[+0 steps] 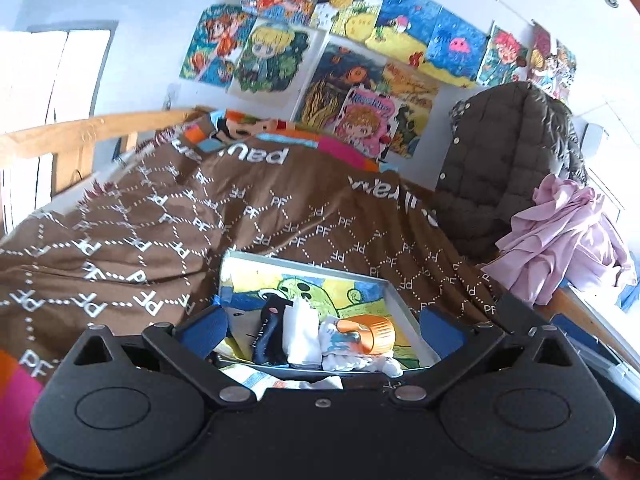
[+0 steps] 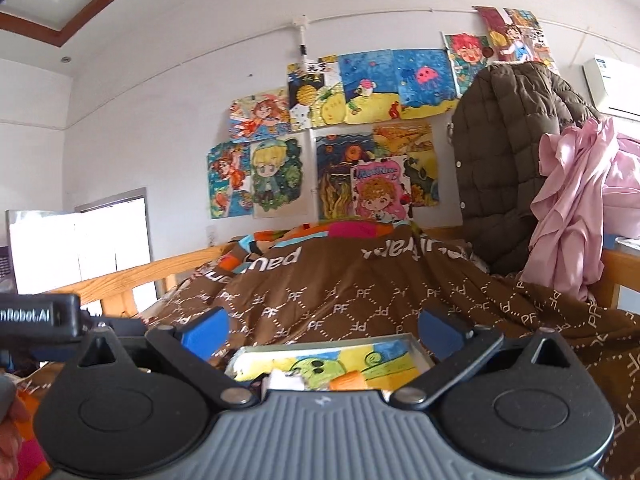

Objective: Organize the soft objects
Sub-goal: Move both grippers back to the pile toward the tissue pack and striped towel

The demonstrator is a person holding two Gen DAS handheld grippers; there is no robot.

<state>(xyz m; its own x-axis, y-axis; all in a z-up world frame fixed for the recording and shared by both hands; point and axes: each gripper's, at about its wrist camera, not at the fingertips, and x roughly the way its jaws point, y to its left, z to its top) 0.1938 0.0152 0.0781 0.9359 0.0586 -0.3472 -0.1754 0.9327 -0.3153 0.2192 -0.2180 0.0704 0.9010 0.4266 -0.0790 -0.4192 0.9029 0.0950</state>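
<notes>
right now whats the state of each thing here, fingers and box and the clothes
left gripper: fingers wide open, nothing between them
right gripper: fingers wide open, holding nothing
box: lid off, resting on the brown blanket, rolled socks inside
orange sock: rolled up, in the box
brown quilted coat: hanging upright
pink garment: crumpled, unfolded

box on blanket, 6 o'clock | socks in box | bed rail at 10 o'clock | drawings on wall, 12 o'clock | jacket at 2 o'clock | cloth at 3 o'clock, before jacket
</notes>
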